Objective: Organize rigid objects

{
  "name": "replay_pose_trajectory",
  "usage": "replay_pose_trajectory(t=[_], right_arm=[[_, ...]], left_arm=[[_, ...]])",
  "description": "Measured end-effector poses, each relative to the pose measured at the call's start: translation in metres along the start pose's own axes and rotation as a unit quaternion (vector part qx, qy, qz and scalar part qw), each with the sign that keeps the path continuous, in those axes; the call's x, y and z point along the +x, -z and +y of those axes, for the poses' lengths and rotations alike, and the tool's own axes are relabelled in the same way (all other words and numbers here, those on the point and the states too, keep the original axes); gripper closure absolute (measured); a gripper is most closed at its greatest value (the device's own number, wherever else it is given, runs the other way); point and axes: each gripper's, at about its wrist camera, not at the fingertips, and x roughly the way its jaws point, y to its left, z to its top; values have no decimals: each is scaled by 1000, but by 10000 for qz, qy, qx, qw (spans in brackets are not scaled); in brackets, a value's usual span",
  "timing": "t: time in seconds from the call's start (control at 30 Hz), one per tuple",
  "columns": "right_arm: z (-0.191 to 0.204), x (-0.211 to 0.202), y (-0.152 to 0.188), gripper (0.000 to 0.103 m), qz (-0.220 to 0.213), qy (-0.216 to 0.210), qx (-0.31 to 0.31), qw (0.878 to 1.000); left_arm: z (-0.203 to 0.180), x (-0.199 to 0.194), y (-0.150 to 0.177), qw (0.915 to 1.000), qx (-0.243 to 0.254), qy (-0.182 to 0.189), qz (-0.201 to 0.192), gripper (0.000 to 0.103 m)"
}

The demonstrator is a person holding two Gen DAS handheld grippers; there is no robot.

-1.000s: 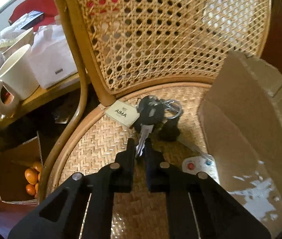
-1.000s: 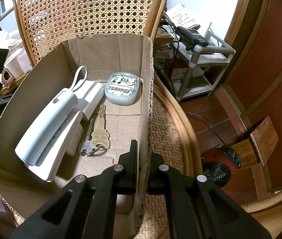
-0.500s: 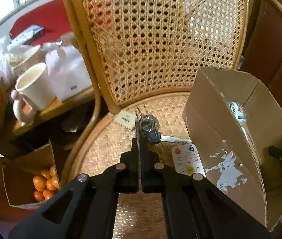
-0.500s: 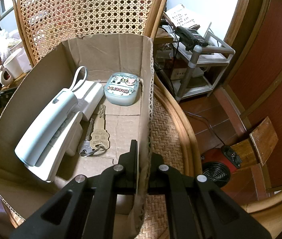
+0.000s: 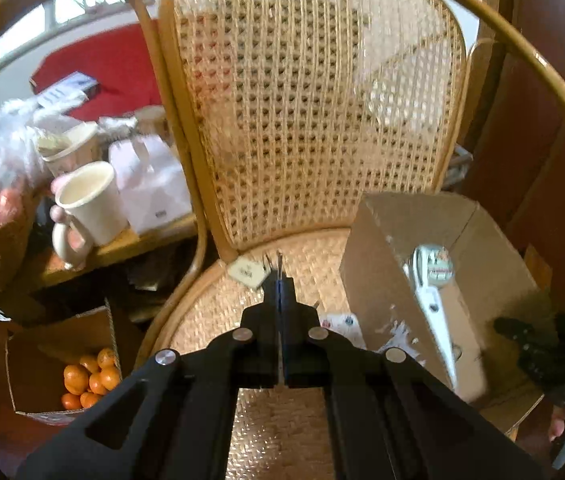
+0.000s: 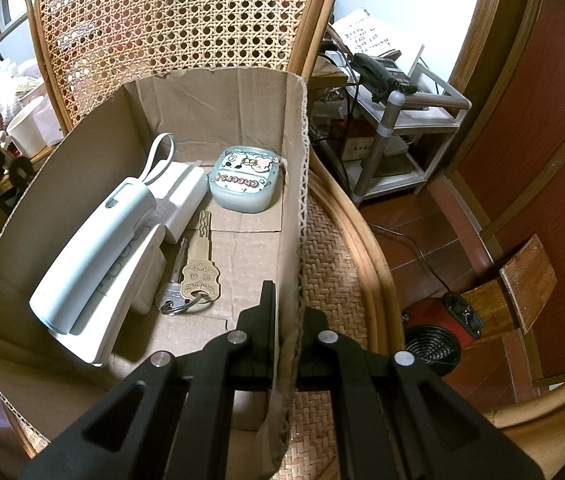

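Your left tool (image 5: 280, 284) now lifted off the chair seat (image 5: 218, 312), jaws gone from slightly apart around the key blade (image 5: 279, 264) to clamped on it, white key tag (image 5: 248, 273) raised alongside, cardboard box (image 5: 378, 256) interior now visible.

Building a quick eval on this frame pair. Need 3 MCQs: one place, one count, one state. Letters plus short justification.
1. Where is the cardboard box? A on the rattan chair seat B on the floor C on a shelf
2. How many keys are on the ring in the box? A one B two C four
3. What is the right gripper doing? A open, clear of everything B shut on the box wall C holding a mug

Answers: 1 A, woven seat shows beside and under it. 2 B, a large brass one and a smaller silver one. 3 B, its fingers pinch the cardboard edge.
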Motion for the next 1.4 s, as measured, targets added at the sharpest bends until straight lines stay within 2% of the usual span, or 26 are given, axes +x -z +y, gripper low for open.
replay_pose_trajectory(t=[0.13,0.23,0.33,0.47,0.53,0.6,0.7,0.8,0.9,0.93,1.1,1.17,1.2,1.3,1.4], right_arm=[[0,0,0,96,0,2,4,10000],[0,0,0,96,1,1,1,10000],[0,0,0,96,2,3,5,10000],[0,0,0,96,6,1,2,10000],[0,0,0,96,2,-2,3,10000],[0,0,0,96,0,2,2,10000],[0,0,0,96,3,2,6,10000],[0,0,0,96,2,2,4,10000],[0,0,0,96,4,-1,-1,10000],[0,0,0,96,5,-4,-4,10000],[1,0,-1,96,11,-17,-14,10000],[1,0,-1,96,13,-17,-11,10000],[1,0,-1,96,10,-17,-12,10000],[1,0,0,96,10,-18,-15,10000],[1,0,-1,96,10,-15,-12,10000]], left_arm=[[-7,-22,-7,9991,-28,-54,-430,103],[-11,-40,-13,9977,-61,41,-671,103],[-10,-41,-16,9975,-188,186,-650,103],[-1,-13,-12,9991,-360,129,-186,97],[5,8,-8,9988,-464,-10,160,83],[14,29,-2,9973,-572,-69,450,79],[25,54,7,9933,-806,-139,817,66],[30,71,15,9895,-966,-51,1073,59],[27,83,19,9882,-869,-215,1244,44],[24,85,20,9883,-817,-256,1262,43],[18,101,31,9849,-737,-58,1567,45],[16,107,35,9835,-635,12,1696,62],[14,109,37,9834,-570,45,1720,77],[15,107,36,9852,-545,-12,1623,92],[17,102,32,9852,-648,-89,1582,99]])
